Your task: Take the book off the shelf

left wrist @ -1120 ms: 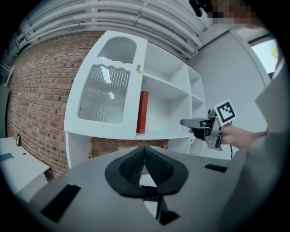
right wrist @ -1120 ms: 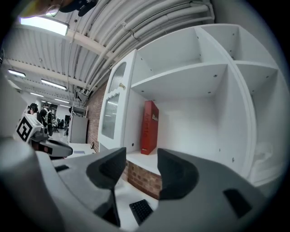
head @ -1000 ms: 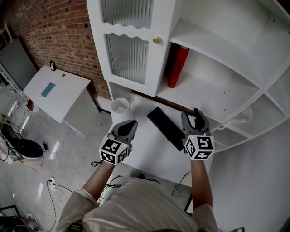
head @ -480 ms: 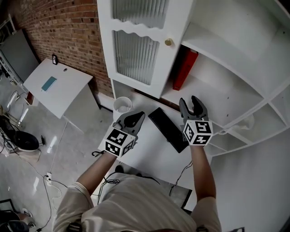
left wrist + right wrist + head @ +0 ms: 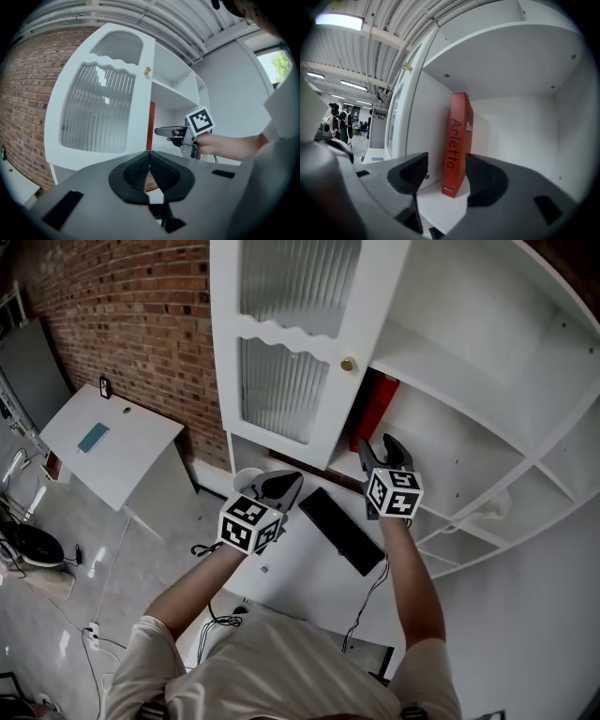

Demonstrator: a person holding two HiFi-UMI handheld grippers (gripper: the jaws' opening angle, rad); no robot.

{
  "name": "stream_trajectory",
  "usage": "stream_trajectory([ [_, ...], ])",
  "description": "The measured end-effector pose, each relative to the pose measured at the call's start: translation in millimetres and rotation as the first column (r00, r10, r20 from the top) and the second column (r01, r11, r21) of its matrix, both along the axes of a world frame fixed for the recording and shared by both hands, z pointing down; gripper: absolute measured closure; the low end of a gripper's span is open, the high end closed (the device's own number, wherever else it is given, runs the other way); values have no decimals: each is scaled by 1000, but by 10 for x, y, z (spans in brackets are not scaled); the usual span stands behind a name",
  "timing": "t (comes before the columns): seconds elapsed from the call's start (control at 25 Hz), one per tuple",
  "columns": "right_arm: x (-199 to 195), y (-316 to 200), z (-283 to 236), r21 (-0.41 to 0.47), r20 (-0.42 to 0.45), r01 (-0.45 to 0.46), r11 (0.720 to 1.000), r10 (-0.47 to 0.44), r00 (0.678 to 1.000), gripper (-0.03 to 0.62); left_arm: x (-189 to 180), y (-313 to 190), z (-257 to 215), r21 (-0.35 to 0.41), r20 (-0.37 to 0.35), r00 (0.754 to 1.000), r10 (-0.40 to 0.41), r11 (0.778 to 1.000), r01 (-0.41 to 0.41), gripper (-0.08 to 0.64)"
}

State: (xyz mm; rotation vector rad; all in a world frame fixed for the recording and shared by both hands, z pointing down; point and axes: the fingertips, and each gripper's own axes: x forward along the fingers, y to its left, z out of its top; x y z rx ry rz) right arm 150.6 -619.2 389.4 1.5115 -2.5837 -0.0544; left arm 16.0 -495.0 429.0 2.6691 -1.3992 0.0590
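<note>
Right gripper: you raised it from over desk to shelf mouth. Jaws were opening, wide apart, pressing on nothing.
Red book stood upright against shelf's left wall, lined up between jaws, untouched.
Left gripper stayed closed, empty.
Judgement: approach nearly finished, grasp still pending.

R hand-held gripper jaws opening, nothing btwn; red book upright on shelf ahead.
</note>
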Motion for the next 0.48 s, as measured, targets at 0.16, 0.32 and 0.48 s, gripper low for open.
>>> stream_trajectory([
  [0.16, -35, -195, 19, -28, -15, -22, 999, 21, 1000, 350, 40, -87, -72, -6, -4, 999, 32, 999, -32, 566],
  [0.32, -42, -395, 65, -47, -15, -58, 997, 57, 998, 348, 132, -152, -141, 11, -2, 998, 62, 998, -62, 566],
  [0.48, -104, -550, 121, -57, -7, -94, 994, 94, 996, 347, 180, -249, -159, 15, -6, 997, 75, 997, -75, 566],
])
